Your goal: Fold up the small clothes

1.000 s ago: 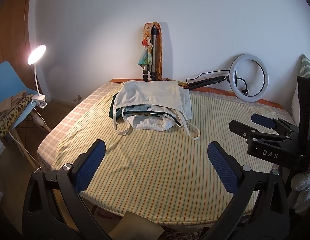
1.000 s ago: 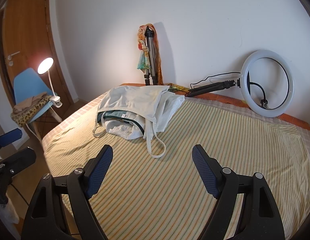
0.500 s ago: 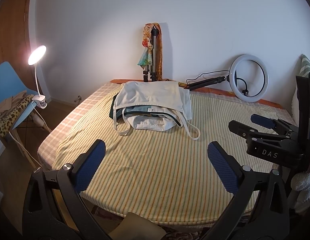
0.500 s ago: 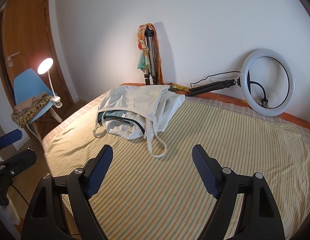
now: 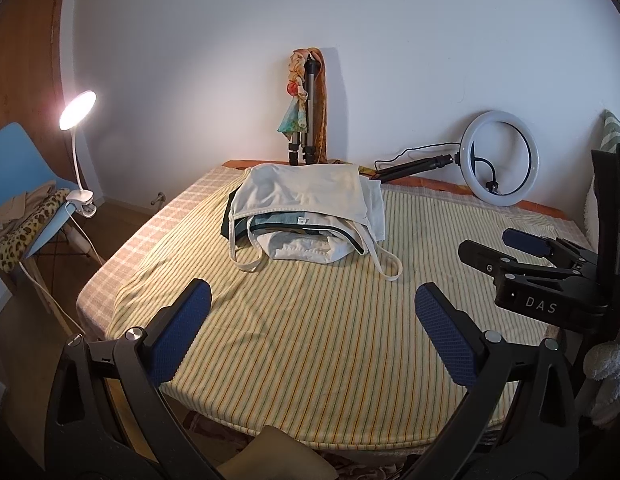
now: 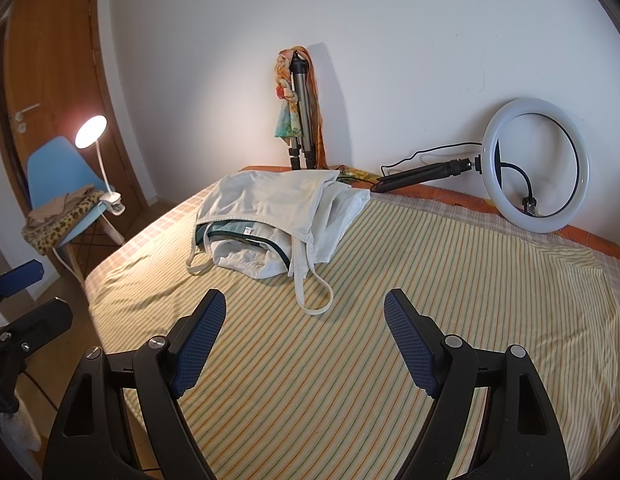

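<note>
A: Left gripper [image 5: 310, 328] spread wide, nothing between its blue cross-hatched pads [image 5: 177, 332], hovering over the near edge of the bed.

B: Same for the right gripper [image 6: 305, 340]: jaws apart, empty, textured blue pads on black plastic arms.

A: And the clothes?

B: The pile of small clothes [image 5: 305, 216] sits at twelve o'clock from the left gripper, well apart, toward the far side of the striped bedsheet [image 5: 330, 344]. Soft cream top draped over it, dark-trimmed pieces beneath, thin looped straps [image 6: 314, 292] trailing toward us.

A: The sheet is thin-striped yellow cloth, slightly wrinkled at nine o'clock.

B: At two o'clock, a smooth white ring light [image 6: 536, 164] leans on the wall. A folded tripod [image 6: 299, 112] with a colourful scarf stands behind the pile.
</note>
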`<action>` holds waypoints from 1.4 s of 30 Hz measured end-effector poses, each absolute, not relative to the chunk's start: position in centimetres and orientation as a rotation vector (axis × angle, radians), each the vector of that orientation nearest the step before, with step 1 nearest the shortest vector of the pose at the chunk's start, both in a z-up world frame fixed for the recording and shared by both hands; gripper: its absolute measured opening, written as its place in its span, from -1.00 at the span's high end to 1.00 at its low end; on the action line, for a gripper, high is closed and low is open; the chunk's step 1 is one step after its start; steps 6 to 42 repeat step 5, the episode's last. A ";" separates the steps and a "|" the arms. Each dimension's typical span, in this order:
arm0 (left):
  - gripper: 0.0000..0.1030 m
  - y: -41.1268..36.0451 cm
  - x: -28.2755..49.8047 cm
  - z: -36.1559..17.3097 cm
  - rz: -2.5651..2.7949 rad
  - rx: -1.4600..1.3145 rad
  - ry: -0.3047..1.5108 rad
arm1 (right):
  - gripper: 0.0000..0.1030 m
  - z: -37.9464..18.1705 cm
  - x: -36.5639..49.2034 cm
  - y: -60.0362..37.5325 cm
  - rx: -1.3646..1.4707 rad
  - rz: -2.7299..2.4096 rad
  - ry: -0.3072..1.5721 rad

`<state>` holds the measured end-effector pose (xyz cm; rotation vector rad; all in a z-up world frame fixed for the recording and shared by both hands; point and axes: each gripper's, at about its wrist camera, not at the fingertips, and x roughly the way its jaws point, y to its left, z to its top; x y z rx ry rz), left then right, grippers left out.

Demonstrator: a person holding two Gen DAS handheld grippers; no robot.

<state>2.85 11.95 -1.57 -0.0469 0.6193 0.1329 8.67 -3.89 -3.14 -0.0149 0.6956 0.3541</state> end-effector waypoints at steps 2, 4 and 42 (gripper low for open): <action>-1.00 11.8 2.8 -1.6 0.131 -0.037 0.615 | -0.59 -3.1 8.6 -3.9 -0.012 0.353 0.697; -1.00 11.5 2.7 -1.6 0.126 -0.030 0.610 | -0.59 -3.1 8.6 -3.8 -0.012 0.352 0.696; -1.00 11.3 2.8 -1.7 0.124 -0.024 0.613 | -0.59 -3.1 8.6 -3.9 -0.012 0.351 0.697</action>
